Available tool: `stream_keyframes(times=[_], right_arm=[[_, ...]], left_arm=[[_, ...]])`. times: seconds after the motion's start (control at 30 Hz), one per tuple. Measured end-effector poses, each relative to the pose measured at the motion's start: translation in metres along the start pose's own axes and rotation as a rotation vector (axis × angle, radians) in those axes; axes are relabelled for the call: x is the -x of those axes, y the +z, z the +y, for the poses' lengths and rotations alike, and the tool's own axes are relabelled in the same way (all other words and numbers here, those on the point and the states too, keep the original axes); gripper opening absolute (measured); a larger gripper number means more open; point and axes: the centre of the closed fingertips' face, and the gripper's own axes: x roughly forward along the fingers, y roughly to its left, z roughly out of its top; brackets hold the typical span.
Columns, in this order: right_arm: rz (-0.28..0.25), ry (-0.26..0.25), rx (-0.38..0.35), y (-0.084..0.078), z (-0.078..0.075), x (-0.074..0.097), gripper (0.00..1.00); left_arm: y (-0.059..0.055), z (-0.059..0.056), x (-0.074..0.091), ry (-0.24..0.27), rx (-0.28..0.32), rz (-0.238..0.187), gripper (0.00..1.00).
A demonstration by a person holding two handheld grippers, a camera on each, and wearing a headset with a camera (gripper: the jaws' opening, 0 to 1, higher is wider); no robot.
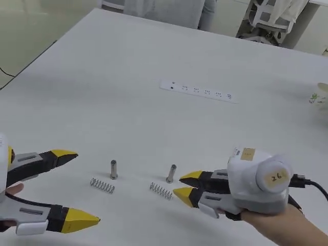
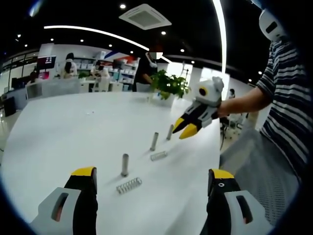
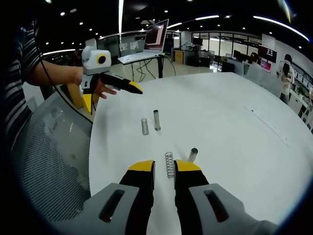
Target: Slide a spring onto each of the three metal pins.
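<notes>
On the white table [image 1: 128, 77], the left hand-held gripper [image 1: 74, 186] hung with its jaws spread wide and empty. The right hand-held gripper [image 1: 185, 185], jaws only narrowly parted and gripping nothing, pointed at a first spring [image 1: 161, 190] lying beside an upright first pin [image 1: 171, 173]. A second spring [image 1: 102, 185] lay just beside a second pin [image 1: 114, 169], also standing. A third pin [image 2: 169, 132] stood near the right hand-held gripper's tips. A power strip [image 1: 199, 91] lay well beyond.

Open white table [image 1: 128, 77] all around you; two upright pins [image 1: 113, 169] [image 1: 171, 173] and two springs [image 1: 102, 185] [image 1: 161, 190] crowd the near middle, power strip [image 1: 197, 91] well beyond.
</notes>
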Motion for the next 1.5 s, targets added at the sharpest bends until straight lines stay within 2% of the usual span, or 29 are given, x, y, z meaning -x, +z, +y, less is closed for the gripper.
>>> stream_keyframes(times=[0.43,0.9,1.0,1.23,1.5], right_arm=[[0.083,0.014,0.033,-0.016,-0.001,-0.028,0.12],[0.143,0.014,0.061,-0.029,-0.006,-0.047,0.11],[0.177,0.008,0.111,-0.035,-0.008,-0.051,0.11],[0.201,0.014,0.128,-0.040,-0.008,-0.058,0.10],[0.231,0.019,0.132,-0.050,-0.010,-0.056,0.08]], left_arm=[[-0.002,0.001,0.000,0.000,-0.003,0.007,0.90],[-0.008,0.002,0.001,0.011,0.009,0.021,0.89],[-0.009,0.002,0.002,0.014,0.008,0.025,0.89],[-0.010,0.001,0.002,0.012,0.009,0.027,0.88],[-0.010,0.000,0.003,0.012,0.012,0.027,0.88]])
